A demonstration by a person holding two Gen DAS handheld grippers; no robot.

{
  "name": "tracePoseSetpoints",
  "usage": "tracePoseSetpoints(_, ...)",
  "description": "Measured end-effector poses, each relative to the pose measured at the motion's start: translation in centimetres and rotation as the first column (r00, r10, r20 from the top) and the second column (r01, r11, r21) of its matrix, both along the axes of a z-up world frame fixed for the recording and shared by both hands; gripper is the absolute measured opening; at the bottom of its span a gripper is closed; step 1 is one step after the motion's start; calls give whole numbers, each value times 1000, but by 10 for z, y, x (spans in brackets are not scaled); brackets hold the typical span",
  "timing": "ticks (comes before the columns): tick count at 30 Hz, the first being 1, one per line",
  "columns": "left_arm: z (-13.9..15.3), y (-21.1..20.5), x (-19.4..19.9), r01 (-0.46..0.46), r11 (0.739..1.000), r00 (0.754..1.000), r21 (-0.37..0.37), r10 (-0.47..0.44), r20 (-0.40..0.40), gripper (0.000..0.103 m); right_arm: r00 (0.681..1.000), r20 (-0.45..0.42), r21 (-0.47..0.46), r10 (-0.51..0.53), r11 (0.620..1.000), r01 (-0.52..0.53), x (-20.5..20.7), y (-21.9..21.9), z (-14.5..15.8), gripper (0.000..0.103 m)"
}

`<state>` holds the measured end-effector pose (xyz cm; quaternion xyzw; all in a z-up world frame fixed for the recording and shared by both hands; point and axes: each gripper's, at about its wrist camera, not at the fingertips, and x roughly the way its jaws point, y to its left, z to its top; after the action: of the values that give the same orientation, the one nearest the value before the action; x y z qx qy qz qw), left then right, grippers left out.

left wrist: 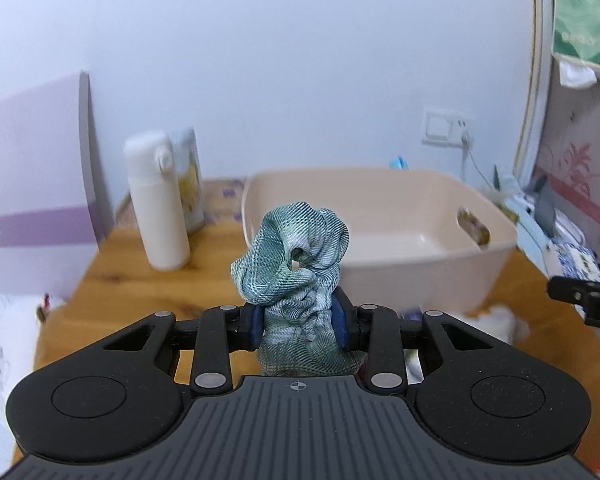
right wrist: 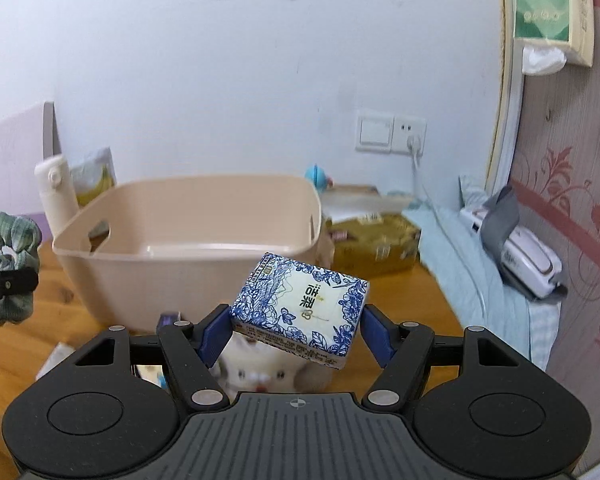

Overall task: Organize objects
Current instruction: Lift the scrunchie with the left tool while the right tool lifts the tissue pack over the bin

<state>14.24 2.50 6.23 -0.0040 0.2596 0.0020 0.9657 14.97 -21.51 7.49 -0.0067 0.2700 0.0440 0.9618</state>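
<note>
Wooden, orange-brown tabletop (left wrist: pixel 112 276) is carrying the whole work area, its surface smooth and faintly grained. Sitting on it is the beige rectangular plastic basket (left wrist: pixel 432 216), a rigid tub with rounded corners and an oval handle slot in its side wall; its interior is showing empty.

The left gripper (left wrist: pixel 299 320) is clamping a bunched teal plaid cloth (left wrist: pixel 296 256) between its blue pads, in the air just in front of the basket's near wall. The fabric is soft, woven and crumpled, rising above the fingers in a loose twist.

The right gripper (right wrist: pixel 296 330) is gripping a small blue-and-white floral tissue pack (right wrist: pixel 300 308), a flat soft-sided block in glossy film, tilted and held in front of the basket. A white plush toy (right wrist: pixel 268 368) is lying on the table below it.

Risks, as judged from this position:
- The tissue pack is sitting crooked between the pads; its slippery film and yielding sides could be letting it rotate or slide out before reaching the basket.
- The cloth is hanging below the fingers; a low approach could be snagging it on the basket rim.
- Both grippers are converging on one opening, so simultaneous entry could be causing a collision.
</note>
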Motion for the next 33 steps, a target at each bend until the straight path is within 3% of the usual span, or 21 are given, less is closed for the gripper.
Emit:
tracePoseSetpoints(7, 23, -6, 23, -7, 999, 997, 37, 4, 77, 34, 999, 43, -10, 11, 1000, -11, 19, 3, 12, 68)
tracePoseSetpoints(13, 29, -13, 48, 9, 1000, 997, 26, -11, 79, 34, 998, 56, -2, 29, 1000, -29, 36, 7, 19, 68)
tracePoseSetpoints(24, 21, -33, 107, 40, 999, 999, 10, -40, 19, 34, 997, 41, 28, 63, 998, -65, 75, 20, 17, 68)
tracePoseSetpoints(33, 10, -49, 144, 64, 998, 996, 25, -62, -62, 34, 994, 12, -16, 109, 994, -109, 108, 41, 14, 68)
